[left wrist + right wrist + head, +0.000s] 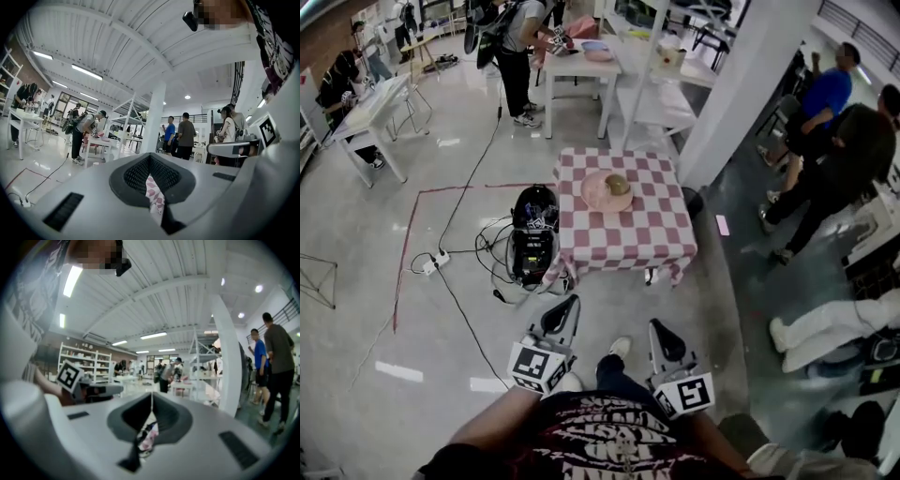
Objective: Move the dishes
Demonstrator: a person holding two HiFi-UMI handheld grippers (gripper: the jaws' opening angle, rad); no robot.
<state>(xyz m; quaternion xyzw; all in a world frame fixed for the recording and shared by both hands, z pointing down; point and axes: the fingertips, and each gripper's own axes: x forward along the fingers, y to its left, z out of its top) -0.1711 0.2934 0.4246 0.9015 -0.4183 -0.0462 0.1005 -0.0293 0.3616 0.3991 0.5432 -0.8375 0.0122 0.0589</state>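
Note:
A small table with a pink-and-white checkered cloth [619, 234] stands a few steps ahead of me. On it lies a pink plate [598, 195], and a tan bowl [618, 184] rests on that plate. My left gripper [565, 303] and right gripper [659, 327] are held low in front of my body, well short of the table, pointing toward it. Both are shut with nothing between the jaws. In the left gripper view [149, 161] and the right gripper view [151, 405] the tips meet, and only a sliver of the checkered cloth shows below them.
A black case with a helmet-like thing [533, 236] stands on the floor against the table's left side, with cables and a power strip [435, 263] beside it. A white pillar [741, 84] rises right of the table. People [825, 159] stand and sit at the right; white tables [577, 66] lie behind.

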